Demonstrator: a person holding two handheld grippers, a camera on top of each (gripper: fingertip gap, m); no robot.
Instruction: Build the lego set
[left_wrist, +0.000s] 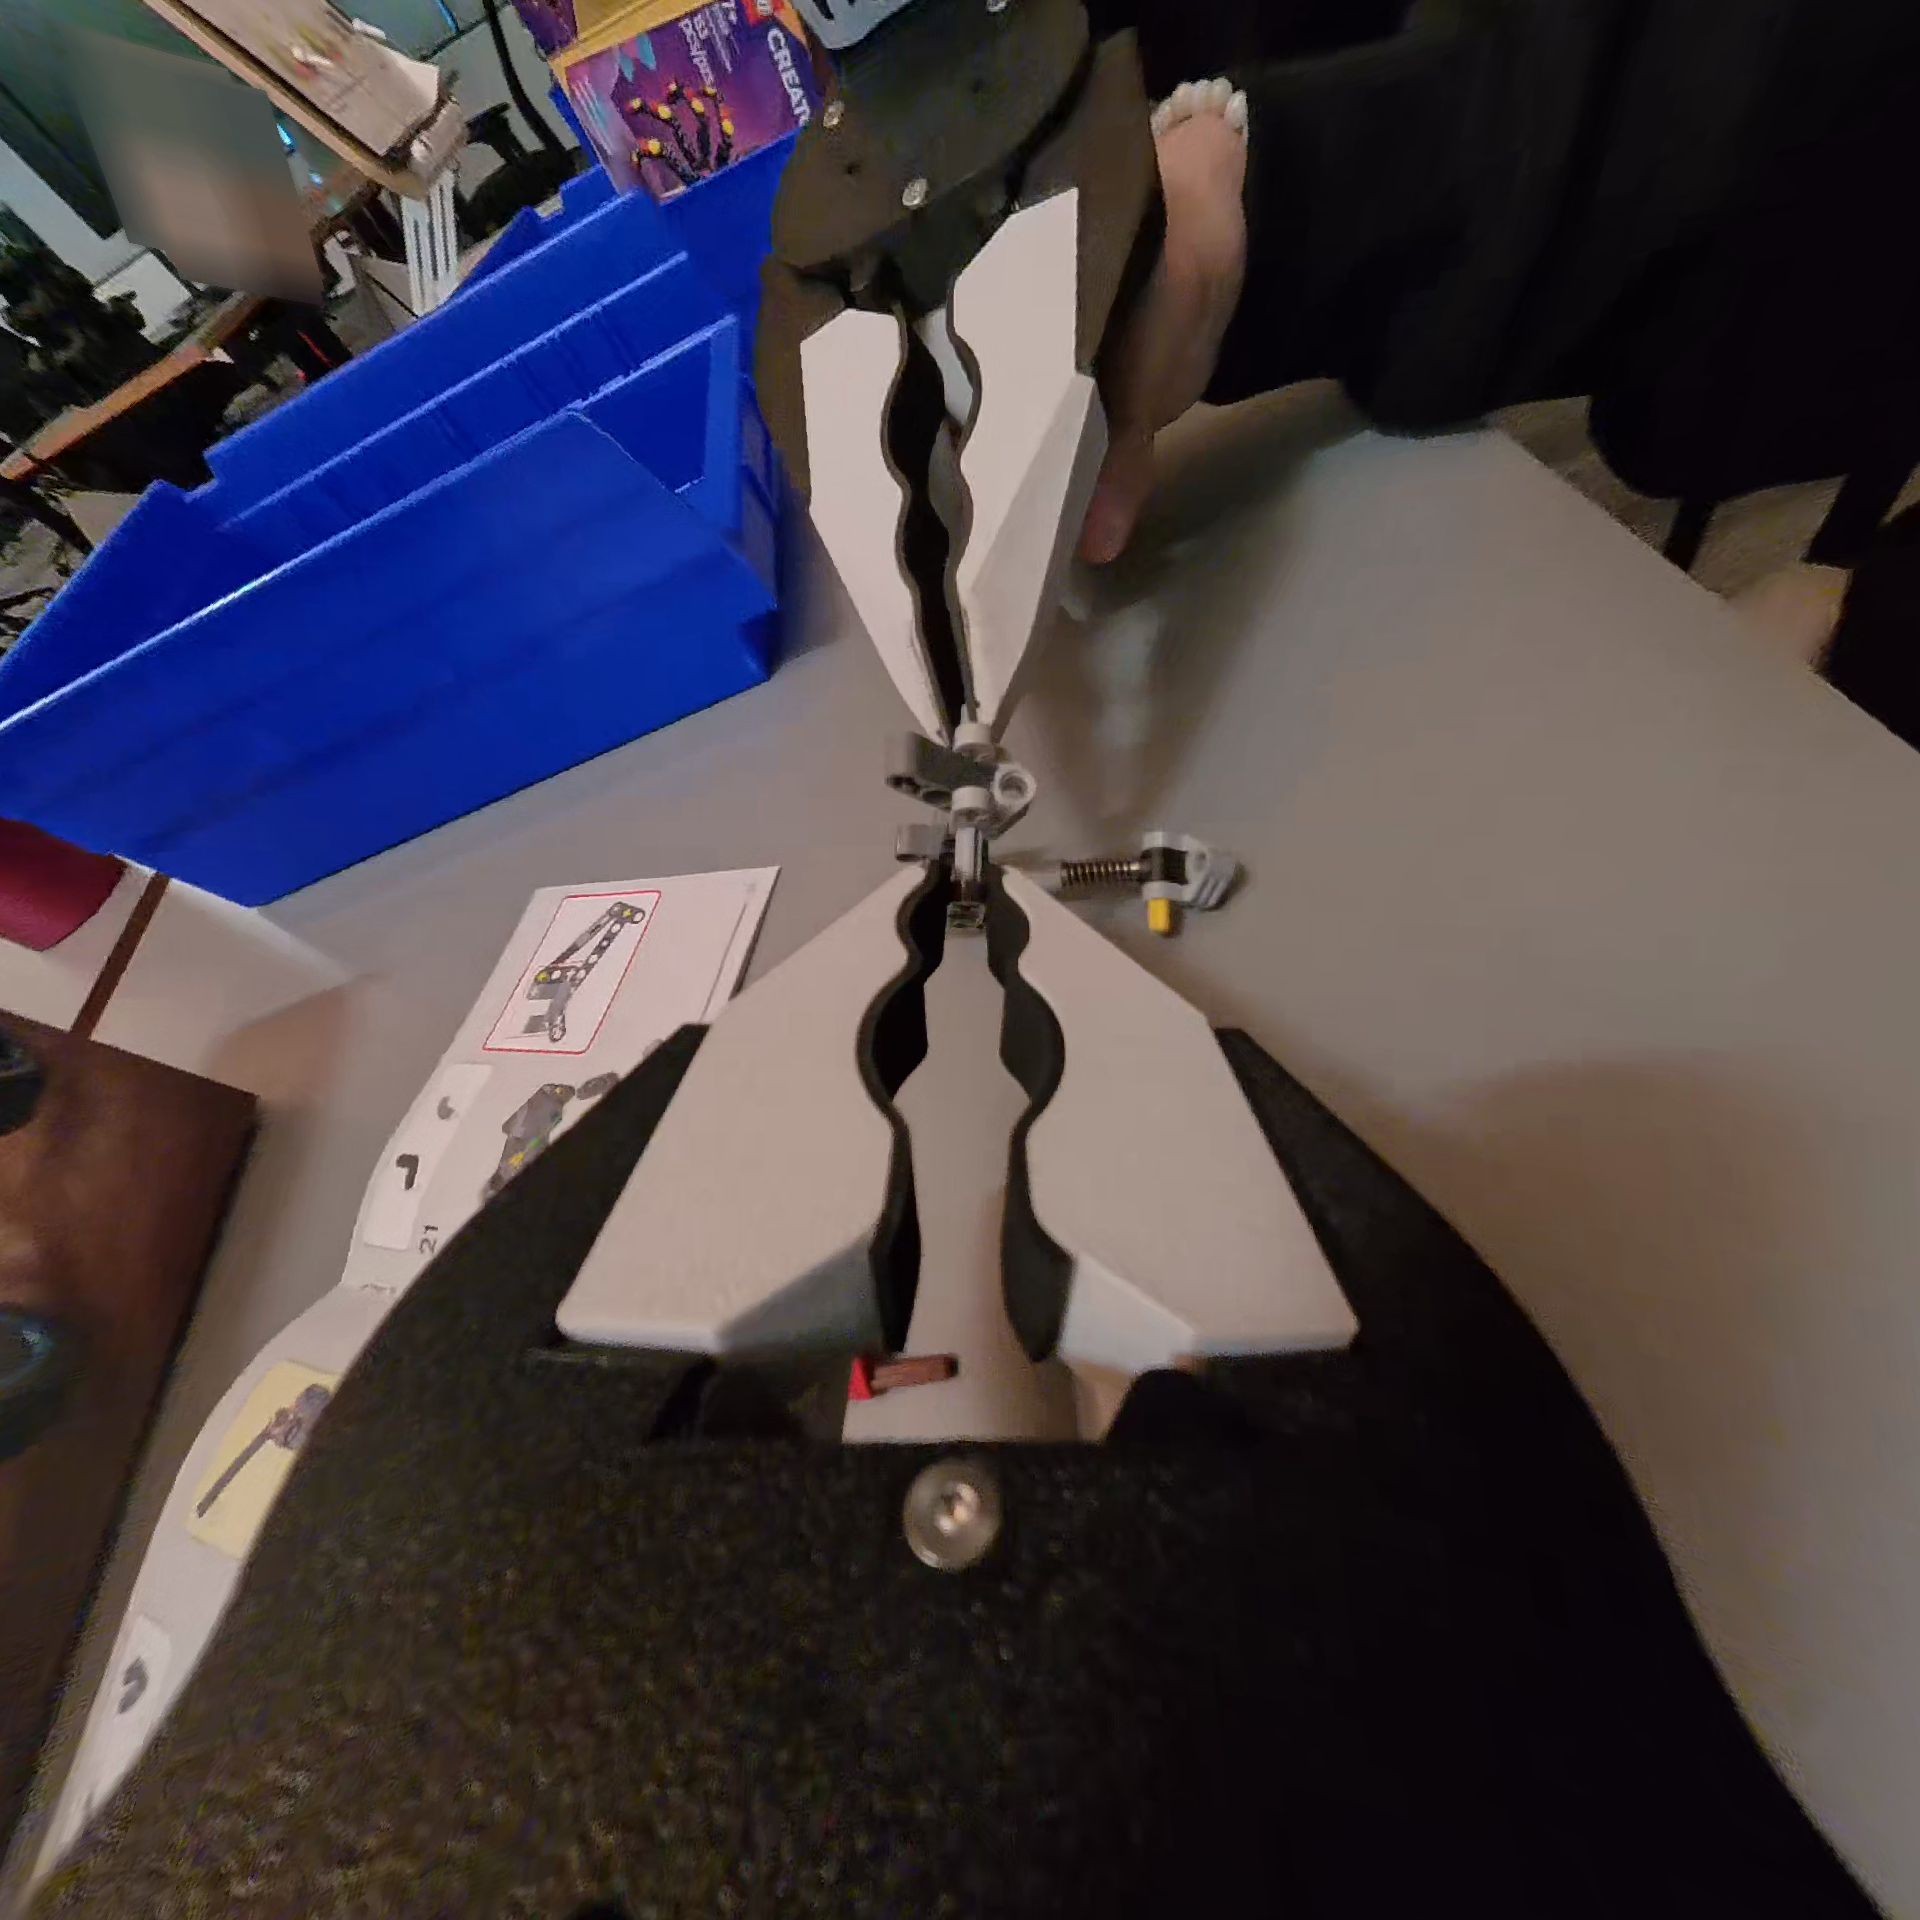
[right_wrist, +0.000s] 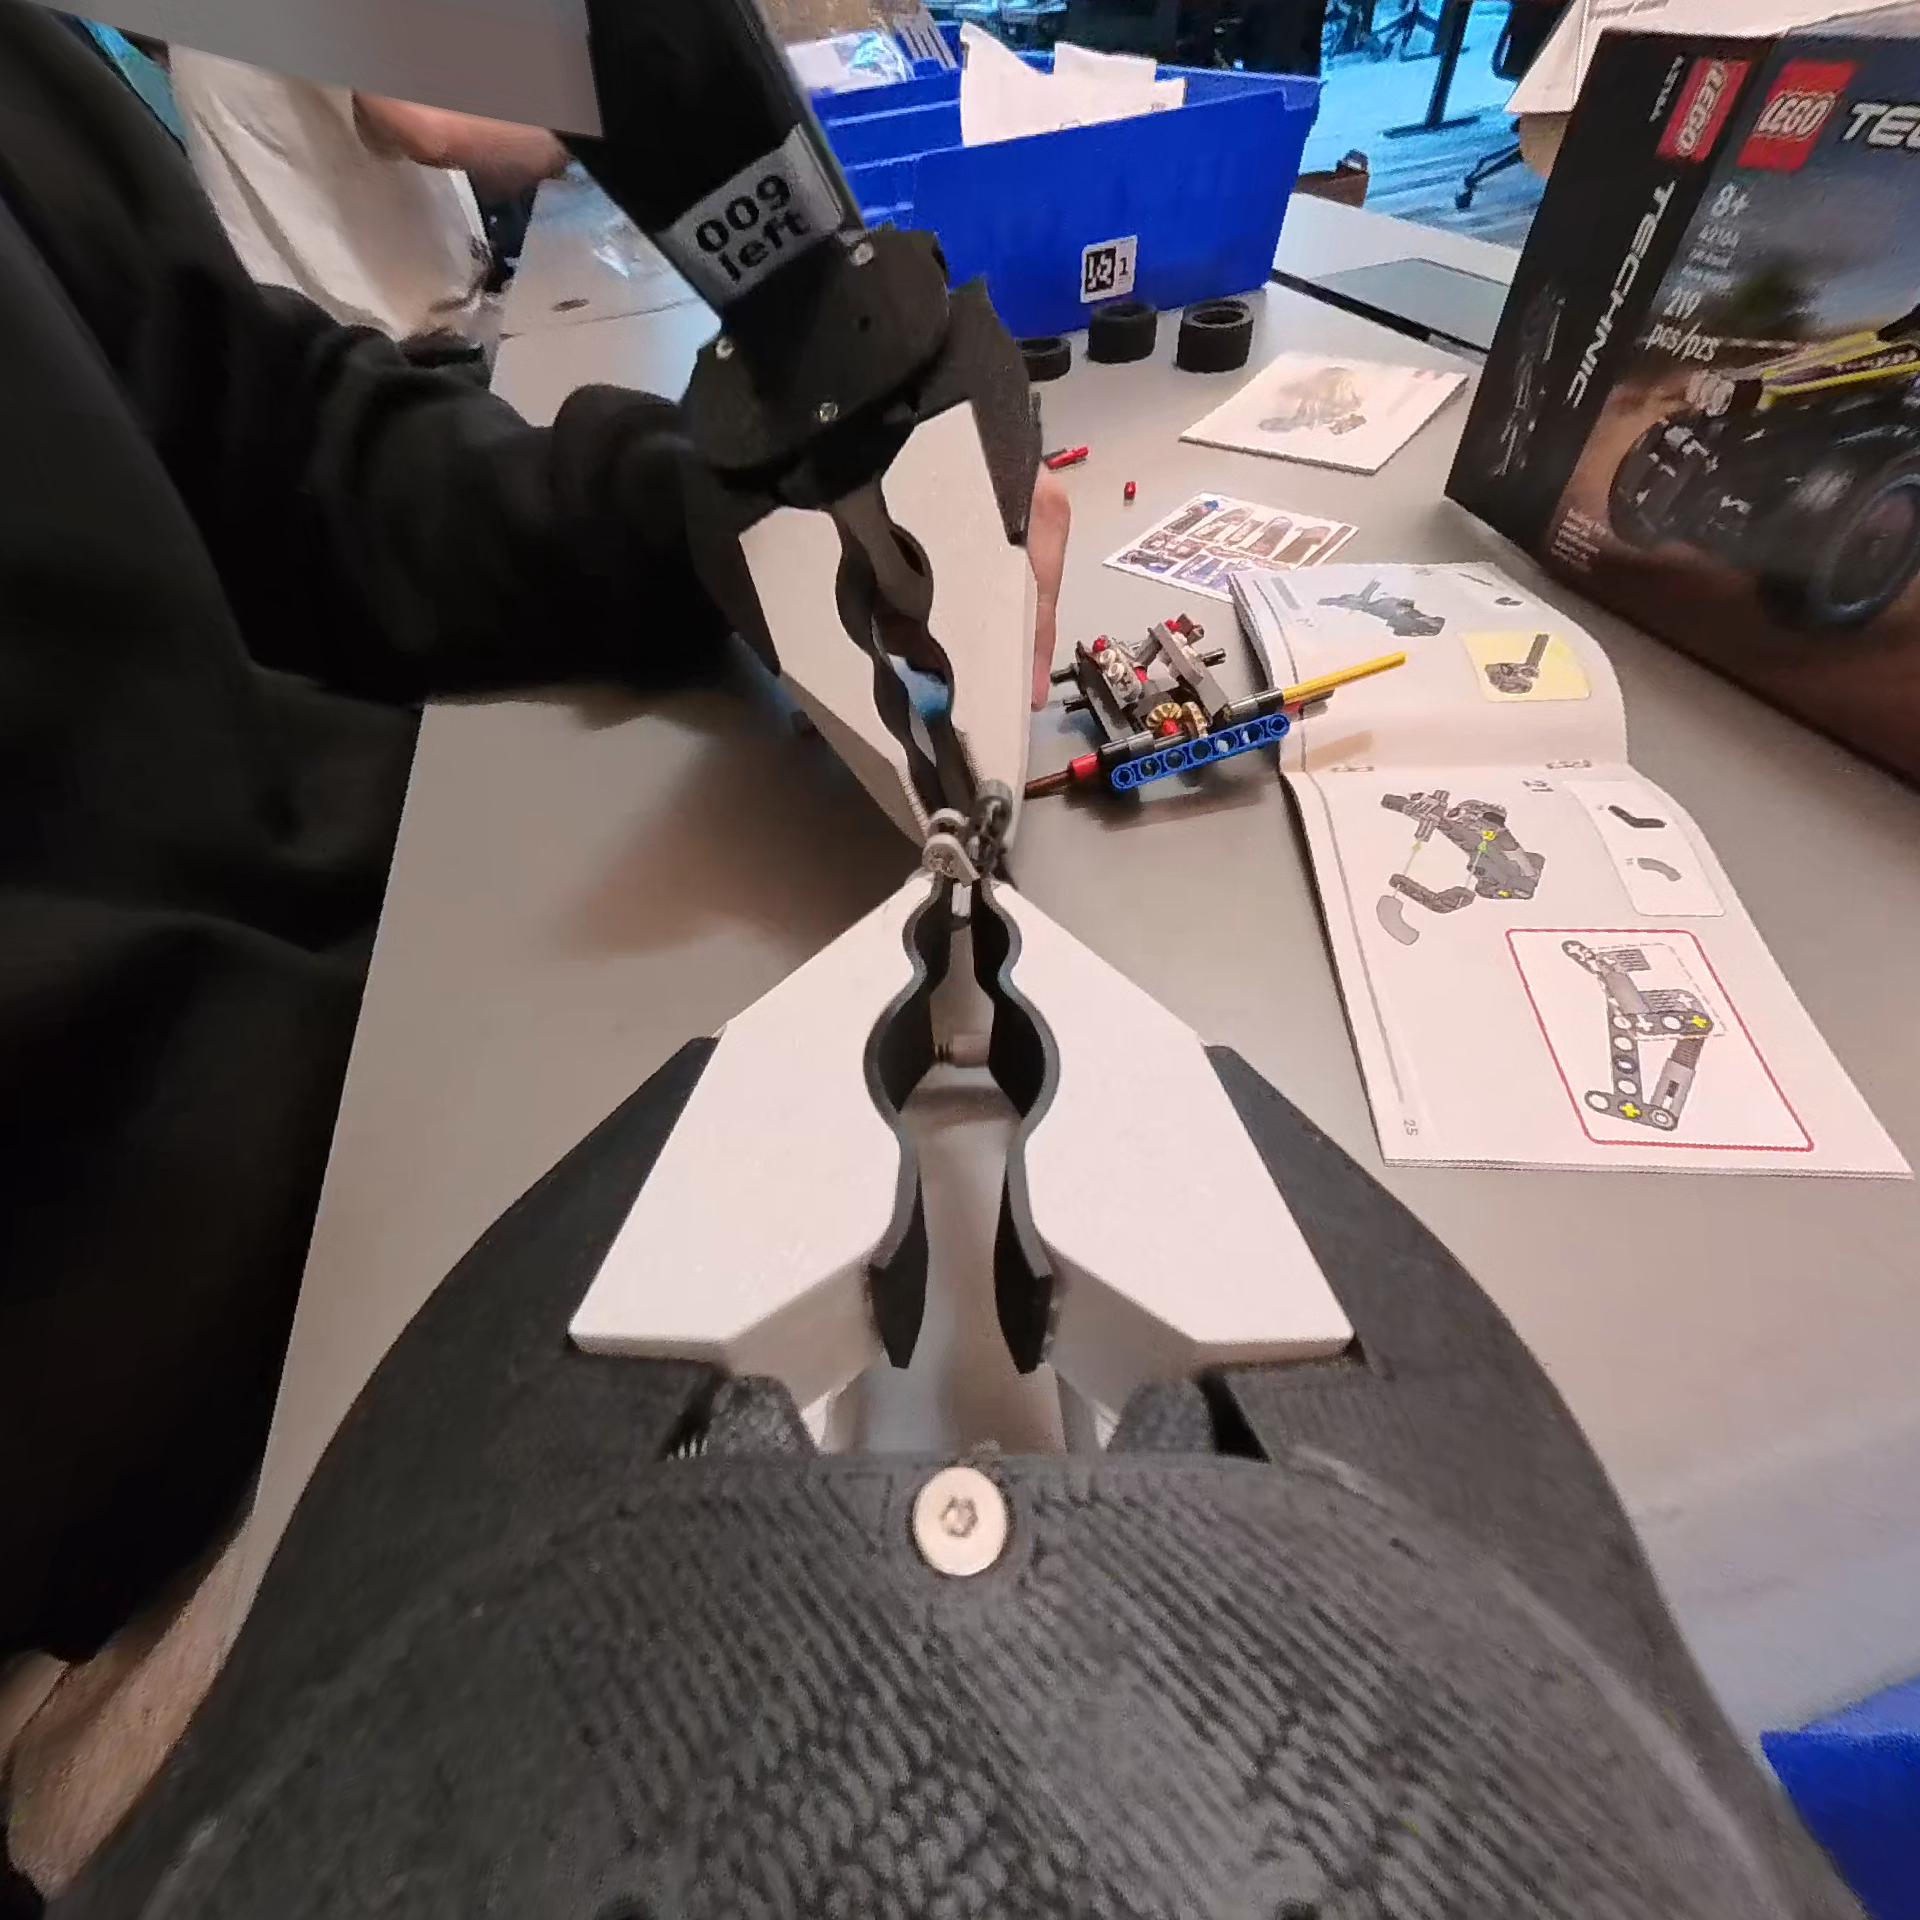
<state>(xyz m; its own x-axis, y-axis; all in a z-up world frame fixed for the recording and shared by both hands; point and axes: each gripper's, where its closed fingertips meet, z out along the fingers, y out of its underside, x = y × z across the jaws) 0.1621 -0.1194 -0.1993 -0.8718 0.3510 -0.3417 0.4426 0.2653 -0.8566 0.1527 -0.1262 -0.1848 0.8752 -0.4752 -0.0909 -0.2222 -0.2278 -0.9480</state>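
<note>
Blue bins (left_wrist: 436, 582) crowd the upper left of the left wrist view, with a purple box (left_wrist: 675, 94) standing in the farthest one. On the grey counter (left_wrist: 1455, 831), right of centre in that view, lies a small spring piece (left_wrist: 1148, 878) with a yellow pin, apart from everything else. The open instruction booklet (right_wrist: 1538, 935) spreads over the right side of the right wrist view; above it stands a dark set box (right_wrist: 1714, 343) at the upper right edge, and a sticker sheet (right_wrist: 1231, 548) lies near the middle. Three black tyres (right_wrist: 1132, 332) sit in front of a blue bin near the top. A half-built chassis (right_wrist: 1174, 717) with a blue beam and a yellow axle rests just left of the booklet.

Nothing stands between the two tools. The left tongs (left_wrist: 961, 883) and the right tongs (right_wrist: 961, 883) meet tip to tip in mid-frame above the counter, each pinched down on the same small grey assembly (left_wrist: 961, 790), one from either end. A black sleeve (right_wrist: 312, 540) reaches in from the left of the right wrist view, and fingers (left_wrist: 1117, 509) wrap the far tool's side.
</note>
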